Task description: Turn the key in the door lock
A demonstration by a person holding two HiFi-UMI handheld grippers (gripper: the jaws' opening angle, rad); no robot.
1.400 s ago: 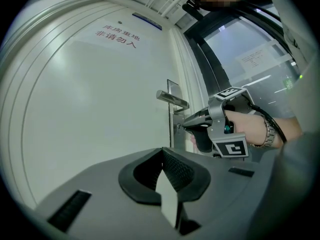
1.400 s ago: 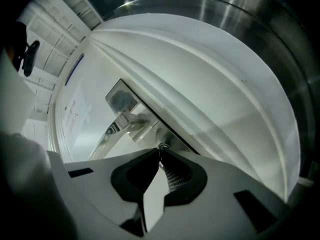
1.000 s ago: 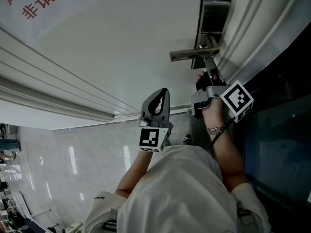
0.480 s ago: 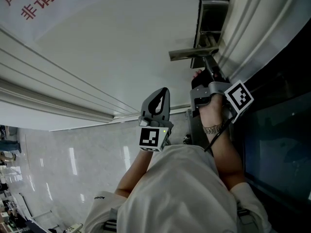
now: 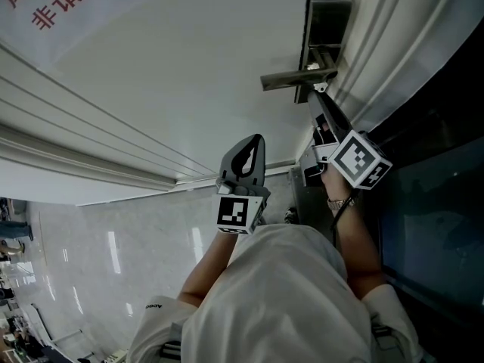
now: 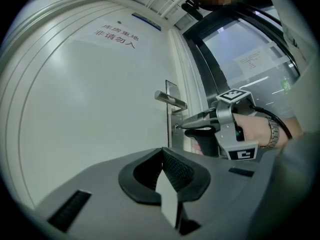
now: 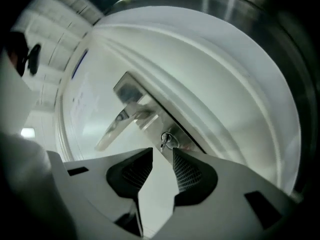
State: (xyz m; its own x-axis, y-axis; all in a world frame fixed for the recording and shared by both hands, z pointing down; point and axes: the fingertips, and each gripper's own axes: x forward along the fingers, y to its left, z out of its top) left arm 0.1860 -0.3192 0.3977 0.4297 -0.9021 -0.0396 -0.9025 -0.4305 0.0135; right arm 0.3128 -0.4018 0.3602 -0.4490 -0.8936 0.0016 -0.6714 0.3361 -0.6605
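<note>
The right gripper [image 7: 162, 154] is pointing at the door lock [image 7: 175, 139]. Its jaws have just been opening and are now standing apart. The key [image 7: 164, 143] is sitting in the lock at twelve o'clock of their gap, touching neither pad. The door handle [image 7: 117, 126] is jutting out at ten o'clock of the key. The left gripper [image 6: 162, 159] is hovering with its jaws together on nothing.

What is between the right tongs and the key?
Nothing: in the right gripper view the key sits just ahead of the right tongs, which have just been opening and hold nothing.
</note>
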